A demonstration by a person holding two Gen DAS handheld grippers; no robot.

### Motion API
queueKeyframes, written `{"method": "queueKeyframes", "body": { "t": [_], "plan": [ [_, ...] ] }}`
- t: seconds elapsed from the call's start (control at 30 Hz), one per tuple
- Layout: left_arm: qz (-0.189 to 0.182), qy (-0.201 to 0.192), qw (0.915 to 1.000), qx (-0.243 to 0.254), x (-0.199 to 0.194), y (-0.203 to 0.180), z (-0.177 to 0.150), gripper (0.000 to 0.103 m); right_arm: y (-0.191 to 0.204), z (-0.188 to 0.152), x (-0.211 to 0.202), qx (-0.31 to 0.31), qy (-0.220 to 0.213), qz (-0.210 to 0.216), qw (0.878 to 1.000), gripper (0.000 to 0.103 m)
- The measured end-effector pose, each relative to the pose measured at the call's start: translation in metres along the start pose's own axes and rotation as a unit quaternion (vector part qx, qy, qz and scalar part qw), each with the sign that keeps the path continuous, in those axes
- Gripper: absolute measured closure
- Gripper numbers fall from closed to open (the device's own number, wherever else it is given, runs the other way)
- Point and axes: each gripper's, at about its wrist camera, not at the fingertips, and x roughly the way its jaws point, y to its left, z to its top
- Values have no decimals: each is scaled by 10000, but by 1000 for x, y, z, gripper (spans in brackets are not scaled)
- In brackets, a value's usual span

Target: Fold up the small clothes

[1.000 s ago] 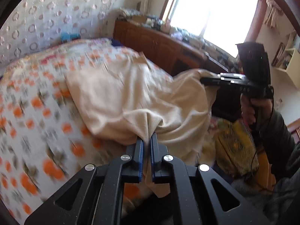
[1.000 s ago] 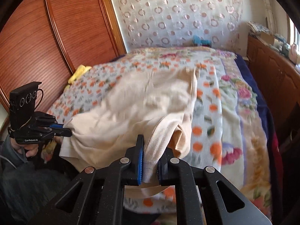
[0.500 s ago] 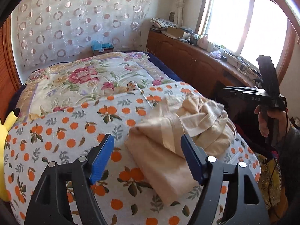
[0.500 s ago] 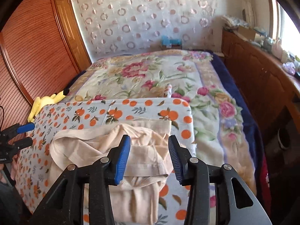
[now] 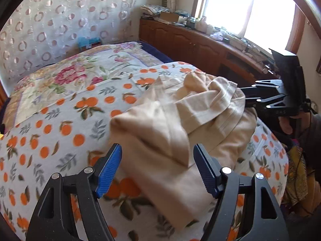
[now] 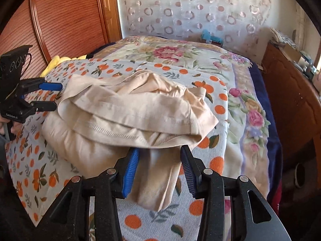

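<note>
A bed with an orange-print blanket (image 5: 60, 132) fills both views. At the bottom of each frame, the left gripper (image 5: 157, 168) and right gripper (image 6: 158, 168) stand with jaws apart, gripping nothing. The cream garment (image 6: 128, 116) lies bunched mid-frame, just beyond their tips. Farther up, a floral quilt (image 6: 180, 54) and a circle-patterned curtain (image 6: 200, 6).

**Bedroom around the bed**

A blanket with orange fruit print (image 5: 60, 124) covers the near part of the bed; beyond it lies a floral quilt (image 5: 80, 74). A curtain with ring pattern (image 6: 190, 10) hangs behind. A small blue object (image 6: 210, 37) stands at the far end of the bed. A wooden cabinet (image 5: 190, 44) carries clutter under a bright window (image 5: 240, 6). A wooden wardrobe (image 6: 66, 20) stands beside a yellow soft toy (image 6: 54, 64).
</note>
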Motion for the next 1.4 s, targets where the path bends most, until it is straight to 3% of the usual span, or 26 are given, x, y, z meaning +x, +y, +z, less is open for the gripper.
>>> {"method": "queueKeyframes", "body": {
  "t": [0.13, 0.2, 0.27, 0.4, 0.53, 0.63, 0.67, 0.7, 0.8, 0.83, 0.97, 1.07, 1.23, 1.33, 1.37, 1.4],
  "plan": [
    [8, 102, 9994, 333, 16, -11, 15, 34, -11, 13, 5, 40, -79, -29, 10000, 59],
    [207, 221, 9988, 393, 24, -12, 20, 65, -10, 17, 12, -8, -53, -6, 10000, 59],
    [308, 135, 9992, 236, 25, -5, 24, 88, -14, 21, 18, -41, -55, 44, 10000, 59],
    [774, -404, 9949, -510, 14, 33, 41, 94, -20, 28, 24, 0, -149, 150, 9998, 59],
    [928, -481, 9863, -1279, 19, 73, 48, 94, -34, 41, 34, 219, -511, 9, 9985, 58],
    [662, -274, 9842, -1621, 30, 83, 44, 90, -50, 48, 46, 671, -573, -343, 9955, 59],
    [640, -211, 9848, -1601, 32, 82, 42, 75, -53, 49, 50, 762, -528, -373, 9950, 59],
    [669, -228, 9852, -1559, 34, 79, 42, 54, -56, 48, 53, 840, -471, -326, 9948, 59],
    [583, -425, 9856, -1526, 26, 77, 43, 29, -53, 42, 53, 946, -470, -137, 9943, 59],
    [522, -489, 9856, -1530, 23, 77, 45, 26, -51, 39, 50, 980, -474, -97, 9940, 59],
    [499, -511, 9893, -1274, 13, 69, 50, 25, -45, 36, 37, 1051, -505, 61, 9932, 58],
    [500, -310, 9927, -1051, 14, 62, 41, 25, -48, 38, 32, 1030, -443, 260, 9934, 46],
    [541, 20, 9950, -839, 23, 57, 23, 25, -51, 47, 55, 879, -187, 281, 9956, 46],
    [481, 123, 9954, -820, 28, 56, 20, 25, -64, 59, 75, 1113, -8, 458, 9927, 46],
    [493, 125, 9956, -793, 29, 55, 21, 25, -66, 63, 80, 1144, 62, 529, 9920, 48],
    [512, 121, 9956, -777, 31, 55, 22, 25, -70, 65, 83, 1158, 74, 626, 9913, 69]
  ]
}}
